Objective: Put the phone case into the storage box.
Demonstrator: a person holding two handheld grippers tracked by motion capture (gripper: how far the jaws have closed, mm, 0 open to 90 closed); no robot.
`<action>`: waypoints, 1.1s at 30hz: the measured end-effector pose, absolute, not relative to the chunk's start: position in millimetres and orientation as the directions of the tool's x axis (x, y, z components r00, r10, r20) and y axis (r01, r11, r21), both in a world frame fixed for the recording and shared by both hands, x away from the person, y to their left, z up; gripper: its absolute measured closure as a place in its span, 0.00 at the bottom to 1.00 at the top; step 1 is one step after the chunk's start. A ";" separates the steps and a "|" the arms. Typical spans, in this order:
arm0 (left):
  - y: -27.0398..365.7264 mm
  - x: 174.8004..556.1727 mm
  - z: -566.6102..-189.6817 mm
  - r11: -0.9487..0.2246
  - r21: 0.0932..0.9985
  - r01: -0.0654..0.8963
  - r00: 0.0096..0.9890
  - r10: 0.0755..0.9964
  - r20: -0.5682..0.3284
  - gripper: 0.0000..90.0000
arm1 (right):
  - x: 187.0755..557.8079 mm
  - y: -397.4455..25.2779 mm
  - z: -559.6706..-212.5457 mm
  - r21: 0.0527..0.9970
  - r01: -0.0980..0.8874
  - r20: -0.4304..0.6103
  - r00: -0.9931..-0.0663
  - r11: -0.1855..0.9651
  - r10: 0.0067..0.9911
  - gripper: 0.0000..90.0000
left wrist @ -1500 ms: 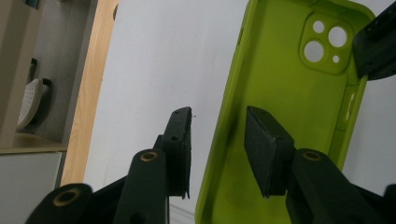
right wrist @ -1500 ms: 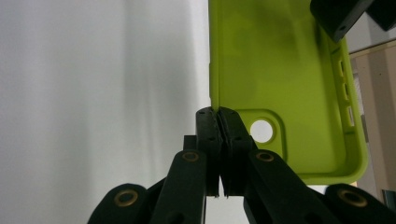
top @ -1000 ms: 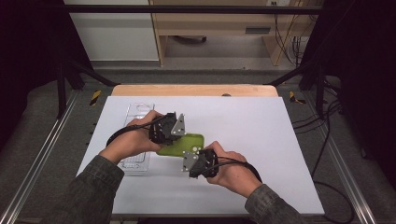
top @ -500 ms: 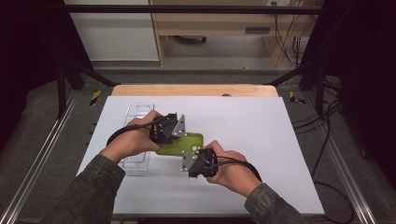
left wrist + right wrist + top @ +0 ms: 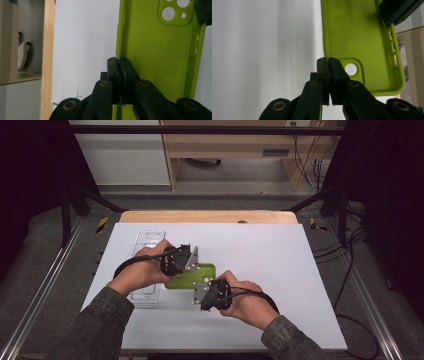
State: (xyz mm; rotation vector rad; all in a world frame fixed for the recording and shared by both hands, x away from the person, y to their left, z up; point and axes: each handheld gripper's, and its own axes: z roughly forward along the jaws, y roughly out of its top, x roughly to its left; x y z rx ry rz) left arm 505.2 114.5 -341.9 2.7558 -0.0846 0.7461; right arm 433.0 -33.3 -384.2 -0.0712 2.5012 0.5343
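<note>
Here, one lime-green phone case (image 5: 192,276) was seen lying near the middle of the white table (image 5: 280,260), held between two grippers. The left gripper (image 5: 186,261) was placed at the case's far-left side and the right gripper (image 5: 201,295) at its near-right side, so that the case lay between them.

In the left gripper view, the jaws were seen pressed together on the long side wall of the case (image 5: 155,55), with the camera cut-out at the far end, beside the other gripper. In the right gripper view, the jaws were likewise seen closed tight on the case's (image 5: 359,45) edge just beside a round lens hole; no gap was left between them apart from the thin wall pinched there.

One clear plastic tray (image 5: 147,265) was seen flat on the table to the left of the case, partly covered by the left hand (image 5: 140,275). Two hands were counted, the right hand (image 5: 245,302) resting nearer the table's front edge.
</note>
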 end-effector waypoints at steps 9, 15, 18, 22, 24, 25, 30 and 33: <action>117.4 503.1 -341.2 -0.956 0.264 -0.126 0.857 0.029 0.514 0.97 | 435.5 -34.6 -383.9 0.374 -0.186 -0.546 -0.836 0.909 0.054 0.94; 116.3 503.2 -341.6 -0.957 0.265 -0.121 0.861 0.032 0.508 0.97 | 435.0 -37.5 -384.5 0.378 -0.190 -0.547 -0.835 0.906 0.053 0.87; 114.8 502.8 -342.2 -0.957 0.263 -0.121 0.860 0.031 0.509 0.97 | 433.5 -38.6 -384.2 0.392 -0.189 -0.547 -0.835 0.900 0.063 0.82; 113.8 503.3 -343.0 -0.957 0.262 -0.121 0.858 0.032 0.512 0.97 | 432.1 -41.6 -381.8 0.407 -0.188 -0.552 -0.831 0.894 0.076 0.75; 113.7 503.4 -343.1 -0.959 0.257 -0.120 0.858 0.031 0.513 0.97 | 431.7 -43.8 -381.1 0.413 -0.187 -0.552 -0.830 0.891 0.082 0.70; 113.6 503.6 -343.3 -0.959 0.257 -0.119 0.857 0.032 0.514 0.97 | 431.6 -44.9 -380.9 0.415 -0.185 -0.554 -0.828 0.891 0.086 0.68; 113.6 504.7 -344.7 -0.961 0.251 -0.116 0.854 0.033 0.519 0.97 | 432.7 -48.9 -380.8 0.430 -0.179 -0.562 -0.820 0.885 0.107 0.54; 114.1 505.0 -344.9 -0.961 0.250 -0.117 0.852 0.032 0.523 0.97 | 433.0 -50.5 -380.4 0.439 -0.174 -0.568 -0.814 0.882 0.123 0.47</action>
